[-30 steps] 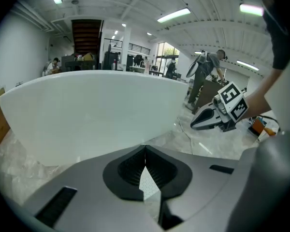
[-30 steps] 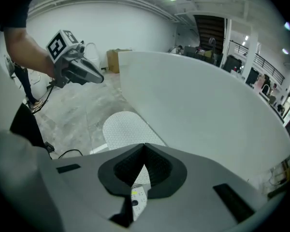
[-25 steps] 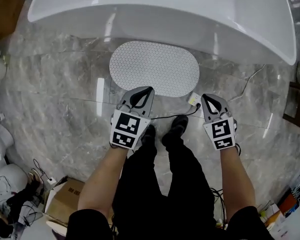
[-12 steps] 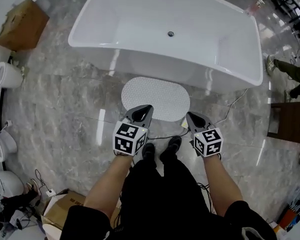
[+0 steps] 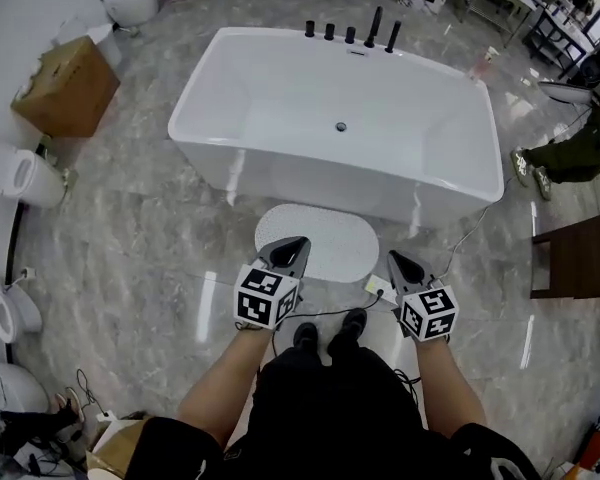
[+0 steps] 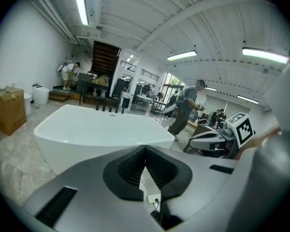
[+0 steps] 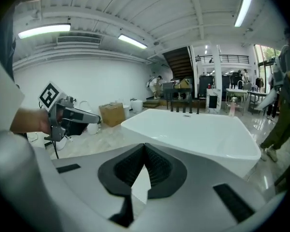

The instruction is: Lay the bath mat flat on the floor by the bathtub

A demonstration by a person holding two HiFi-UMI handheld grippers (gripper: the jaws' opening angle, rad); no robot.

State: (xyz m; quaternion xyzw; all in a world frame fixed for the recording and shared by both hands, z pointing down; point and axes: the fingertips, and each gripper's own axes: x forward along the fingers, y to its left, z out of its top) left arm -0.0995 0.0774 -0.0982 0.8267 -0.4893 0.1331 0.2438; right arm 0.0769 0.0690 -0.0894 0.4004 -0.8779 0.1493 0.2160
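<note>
- Head camera is looking steeply down from above, framing the whole bathtub (image 5: 340, 118) upper centre, left gripper (image 5: 298, 242) and right gripper (image 5: 392, 258) lower centre.
- Each gripper camera is peering along its own jaws, close behind them, facing the bathtub.
- All three views are sharing the bathtub.

On inspection, my right gripper (image 7: 144, 148) has its jaws closed tip to tip with nothing clamped between them; reckoned from those tips, the white bathtub (image 7: 198, 134) lies at 2 o'clock, my left gripper (image 7: 70, 116) at 10 o'clock, and a cardboard box (image 7: 112, 114) at 11 o'clock.
</note>
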